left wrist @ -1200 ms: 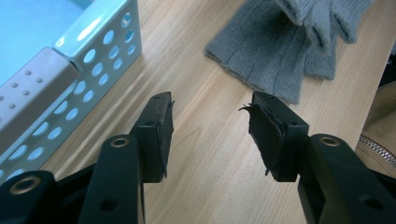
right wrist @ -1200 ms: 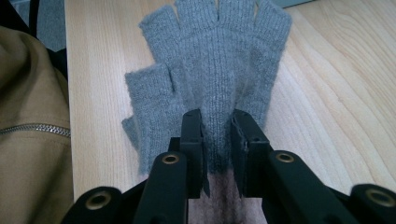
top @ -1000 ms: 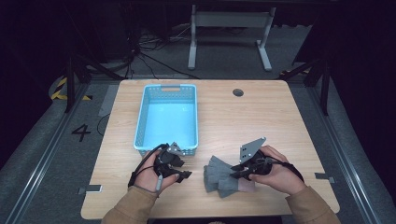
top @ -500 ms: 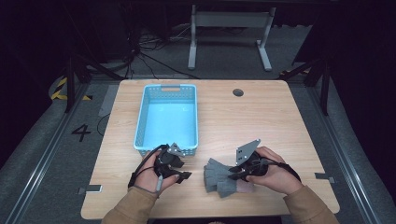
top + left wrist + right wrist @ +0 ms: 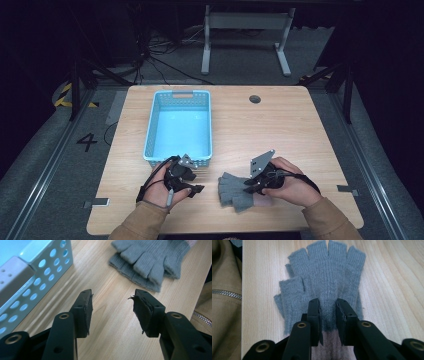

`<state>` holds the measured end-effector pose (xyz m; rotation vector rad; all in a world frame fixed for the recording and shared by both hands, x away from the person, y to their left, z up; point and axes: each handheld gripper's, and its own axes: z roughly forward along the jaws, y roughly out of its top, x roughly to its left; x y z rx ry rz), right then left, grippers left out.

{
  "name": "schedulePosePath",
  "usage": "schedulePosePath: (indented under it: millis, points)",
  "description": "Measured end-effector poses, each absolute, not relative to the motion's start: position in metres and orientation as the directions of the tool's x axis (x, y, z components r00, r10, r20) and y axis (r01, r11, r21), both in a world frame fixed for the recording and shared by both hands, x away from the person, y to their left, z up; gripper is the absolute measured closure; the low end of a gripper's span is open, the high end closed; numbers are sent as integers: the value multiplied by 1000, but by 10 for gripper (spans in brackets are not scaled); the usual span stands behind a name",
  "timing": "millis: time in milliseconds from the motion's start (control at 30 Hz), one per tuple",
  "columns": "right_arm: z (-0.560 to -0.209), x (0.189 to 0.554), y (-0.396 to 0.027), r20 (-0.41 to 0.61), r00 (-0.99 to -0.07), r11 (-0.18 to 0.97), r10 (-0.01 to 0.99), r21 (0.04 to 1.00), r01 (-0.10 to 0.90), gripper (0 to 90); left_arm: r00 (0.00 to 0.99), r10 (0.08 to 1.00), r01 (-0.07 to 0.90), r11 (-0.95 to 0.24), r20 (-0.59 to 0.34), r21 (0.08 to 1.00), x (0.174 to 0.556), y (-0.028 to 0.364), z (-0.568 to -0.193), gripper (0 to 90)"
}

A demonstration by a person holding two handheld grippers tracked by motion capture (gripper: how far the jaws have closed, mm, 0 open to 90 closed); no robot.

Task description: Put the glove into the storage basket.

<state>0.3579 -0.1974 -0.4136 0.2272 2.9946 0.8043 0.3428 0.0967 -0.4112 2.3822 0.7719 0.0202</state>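
Observation:
A pair of grey fingerless gloves [image 5: 236, 192] lies stacked flat on the wooden table [image 5: 300, 130] near its front edge, fingers pointing away from my right gripper. The top glove [image 5: 327, 277] has a pinkish cuff [image 5: 329, 345]. My right gripper [image 5: 248, 186] rests on the gloves' right end, and its jaws [image 5: 327, 302] pinch a fold of the knit just above the cuff. To the left of the gloves, my left gripper [image 5: 199, 182] stands open over bare wood [image 5: 112, 296] with nothing between its jaws. The gloves [image 5: 150, 257] lie a short way ahead of it.
A light blue perforated basket [image 5: 150, 135] stands just beyond my left gripper, its corner [image 5: 37, 272] close to the left jaw. A tan zipped sleeve [image 5: 224, 297] lies along the table's front edge. A round cable hole [image 5: 255, 99] sits far back.
My right gripper has slid slightly left onto the gloves and its jaws have drawn in on the knit. The left gripper has stayed in place.

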Motion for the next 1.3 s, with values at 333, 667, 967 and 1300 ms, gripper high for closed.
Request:
schedulePosePath:
  millis: [333,667,967,1300]
  points:
    - [-411,354,-202,-2,-981,821,192,547,160,614,849,500,500,-656,-171,565,342,83,-412,508]
    - [-398,349,-230,-25,-959,780,284,587,216,630,891,413,445,-706,-190,552,340,62,-410,599]
    - [-395,349,-254,-32,-932,763,360,585,275,660,912,354,409,-742,-208,531,336,49,-411,650]
    - [-394,339,-262,7,-925,752,380,580,314,662,917,332,399,-757,-222,517,334,46,-412,681]
